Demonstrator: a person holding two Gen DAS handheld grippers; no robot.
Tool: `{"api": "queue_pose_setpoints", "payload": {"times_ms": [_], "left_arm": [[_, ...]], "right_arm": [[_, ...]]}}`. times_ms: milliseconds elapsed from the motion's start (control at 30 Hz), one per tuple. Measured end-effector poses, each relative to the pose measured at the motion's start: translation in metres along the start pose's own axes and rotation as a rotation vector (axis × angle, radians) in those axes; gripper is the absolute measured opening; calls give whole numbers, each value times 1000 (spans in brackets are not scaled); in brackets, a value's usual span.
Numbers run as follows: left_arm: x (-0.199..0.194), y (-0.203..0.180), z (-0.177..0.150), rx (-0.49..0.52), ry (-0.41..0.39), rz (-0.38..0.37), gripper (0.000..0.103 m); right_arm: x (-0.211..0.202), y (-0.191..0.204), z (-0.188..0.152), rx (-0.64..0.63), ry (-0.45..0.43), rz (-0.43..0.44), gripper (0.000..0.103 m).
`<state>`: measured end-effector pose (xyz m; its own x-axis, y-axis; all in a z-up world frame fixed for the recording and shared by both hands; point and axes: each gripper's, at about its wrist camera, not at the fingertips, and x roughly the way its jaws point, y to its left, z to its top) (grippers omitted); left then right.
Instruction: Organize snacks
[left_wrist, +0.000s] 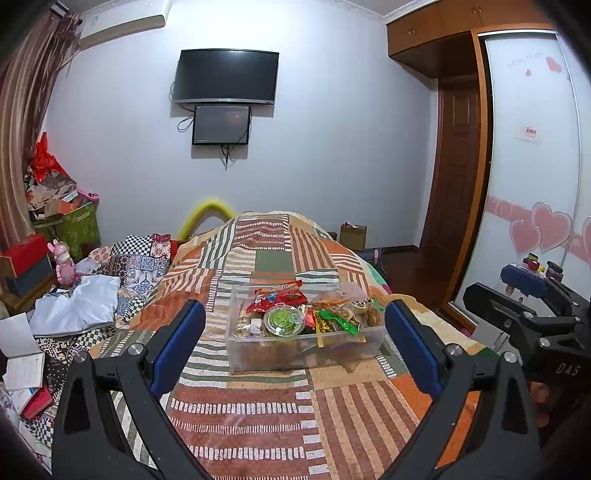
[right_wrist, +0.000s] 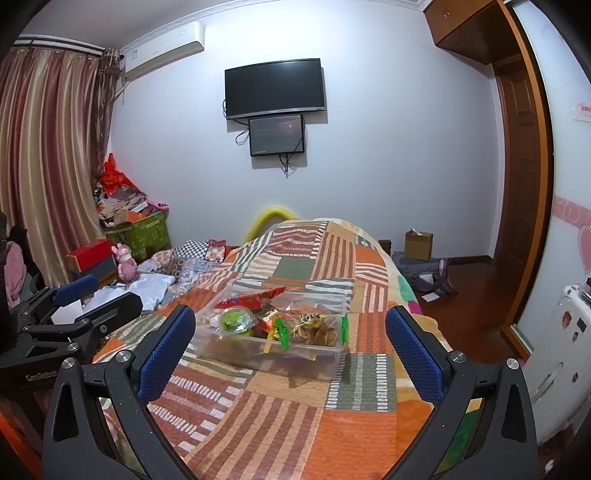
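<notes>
A clear plastic box (left_wrist: 240, 347) full of snacks stands on the patchwork bedcover (left_wrist: 258, 417). It holds a green round cup (left_wrist: 283, 320), a red packet (left_wrist: 280, 295) and bags of crisps (left_wrist: 347, 306). My left gripper (left_wrist: 295, 332) is open and empty, held a little short of the box, jaws wide on either side of it. The box also shows in the right wrist view (right_wrist: 328, 363), with the green cup (right_wrist: 236, 319) inside. My right gripper (right_wrist: 290, 339) is open and empty, just short of the box. Each gripper shows at the edge of the other's view.
A heap of cloth and papers (left_wrist: 81, 306) lies left of the cover, with a pink toy (left_wrist: 64, 262) and boxes (left_wrist: 26, 254) beyond. A wardrobe with sliding doors (left_wrist: 532, 166) stands on the right. A cardboard box (right_wrist: 418, 245) sits on the floor.
</notes>
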<state>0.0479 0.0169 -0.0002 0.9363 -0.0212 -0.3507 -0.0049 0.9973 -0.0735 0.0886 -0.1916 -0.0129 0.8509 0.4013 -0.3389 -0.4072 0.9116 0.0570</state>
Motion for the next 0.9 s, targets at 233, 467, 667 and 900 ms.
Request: {"api": "queue_pose_setpoints", "payload": {"times_ms": [233,467,667,900], "left_arm": [[0,0,0,-1,0,0,99],[1,0,0,-2,0,-2,99],[1,0,0,-2,-2,-5,99],[0,1,0,-6,-4,-7,99]], "right_arm": [[-1,0,0,1,0,4,103],[-1,1,1,0,-2,4,103],[-5,3,3,-1,-7,5,103],[-5,4,4,-1,-8,6,103]]}}
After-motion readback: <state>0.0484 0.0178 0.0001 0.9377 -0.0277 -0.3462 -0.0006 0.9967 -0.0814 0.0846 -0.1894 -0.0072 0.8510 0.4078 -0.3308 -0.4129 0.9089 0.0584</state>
